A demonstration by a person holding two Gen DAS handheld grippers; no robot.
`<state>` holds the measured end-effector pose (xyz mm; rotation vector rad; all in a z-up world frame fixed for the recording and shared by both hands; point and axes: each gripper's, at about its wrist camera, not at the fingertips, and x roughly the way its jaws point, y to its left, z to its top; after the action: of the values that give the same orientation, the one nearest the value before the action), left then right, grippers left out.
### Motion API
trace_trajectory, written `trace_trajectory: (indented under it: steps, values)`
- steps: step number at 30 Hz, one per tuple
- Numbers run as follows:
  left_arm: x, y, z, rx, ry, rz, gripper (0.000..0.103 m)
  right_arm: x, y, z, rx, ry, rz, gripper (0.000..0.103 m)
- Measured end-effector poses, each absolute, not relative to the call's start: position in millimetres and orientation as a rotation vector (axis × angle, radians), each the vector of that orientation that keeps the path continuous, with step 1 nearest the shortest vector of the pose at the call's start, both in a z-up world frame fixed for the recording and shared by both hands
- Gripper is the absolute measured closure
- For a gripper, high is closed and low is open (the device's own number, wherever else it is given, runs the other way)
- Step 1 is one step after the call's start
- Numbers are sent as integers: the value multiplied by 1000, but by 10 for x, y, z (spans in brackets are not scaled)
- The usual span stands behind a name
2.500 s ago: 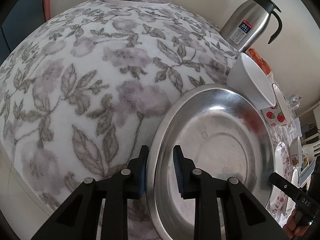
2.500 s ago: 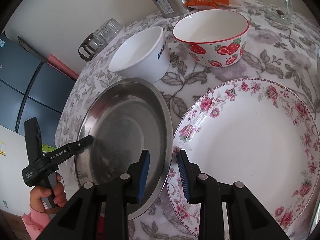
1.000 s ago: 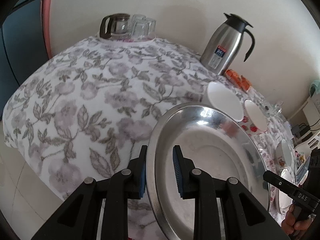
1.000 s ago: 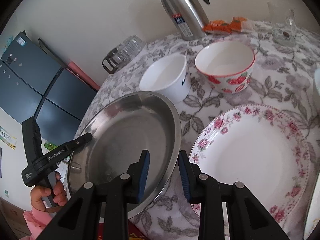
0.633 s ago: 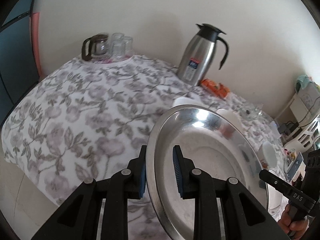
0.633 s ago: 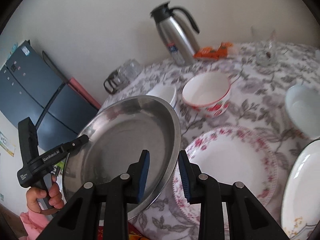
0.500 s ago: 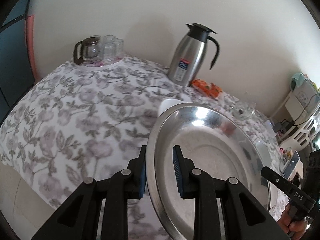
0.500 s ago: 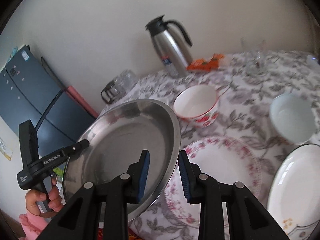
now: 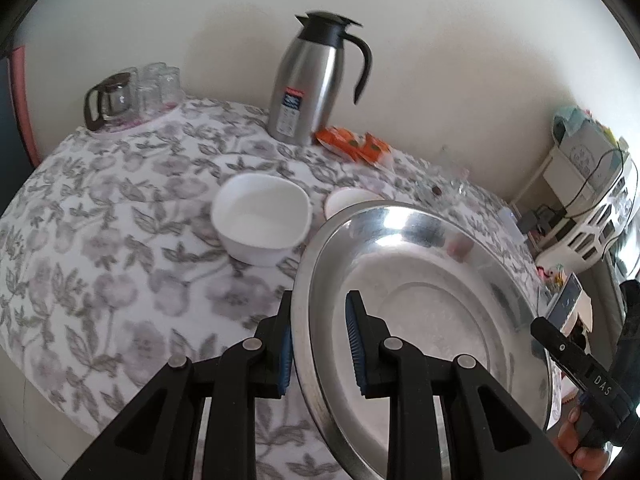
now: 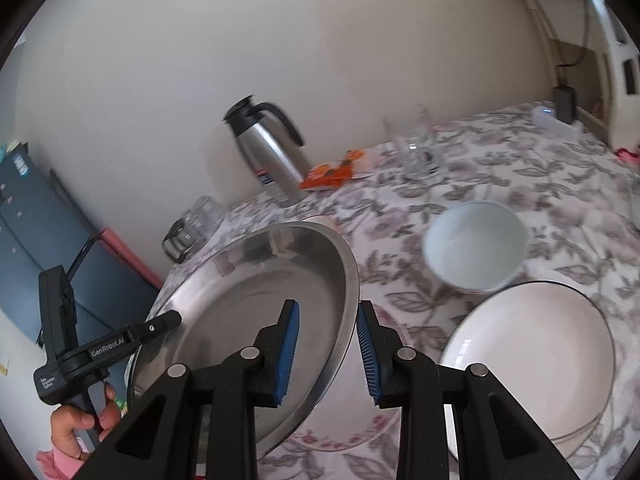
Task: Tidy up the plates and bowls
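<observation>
Left tool point(image 9: 319, 340) clamps the near rim of the steel plate point(image 9: 420, 300); right tool point(image 10: 326, 350) clamps the opposite rim. The plate hangs tilted between both tools, clear of the desk point(image 9: 120, 248). A white bowl point(image 9: 262, 222) sits ahead of the left tool; a white plate point(image 10: 532, 360) lies right of the right tool.

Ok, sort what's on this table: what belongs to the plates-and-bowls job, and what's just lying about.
Belongs to the job:
- steel plate, held at opposite rims by left tongs and right tongs
- white bowl
- pale bowl
- white plate

Lying about:
- steel flask
- orange packets
- glass jug
</observation>
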<state>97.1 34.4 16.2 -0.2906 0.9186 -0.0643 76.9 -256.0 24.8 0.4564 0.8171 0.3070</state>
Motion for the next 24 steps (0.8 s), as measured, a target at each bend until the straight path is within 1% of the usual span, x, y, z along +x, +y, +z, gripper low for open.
trace_trajectory:
  steps: [11, 24]
  values:
    - [1127, 38, 10, -307, 975, -53, 78, 763, -2823, 110, 482, 851, 200, 71]
    - [1210, 20, -381, -290, 1069, -22, 78, 921, -2751, -276, 430, 1000, 152, 71]
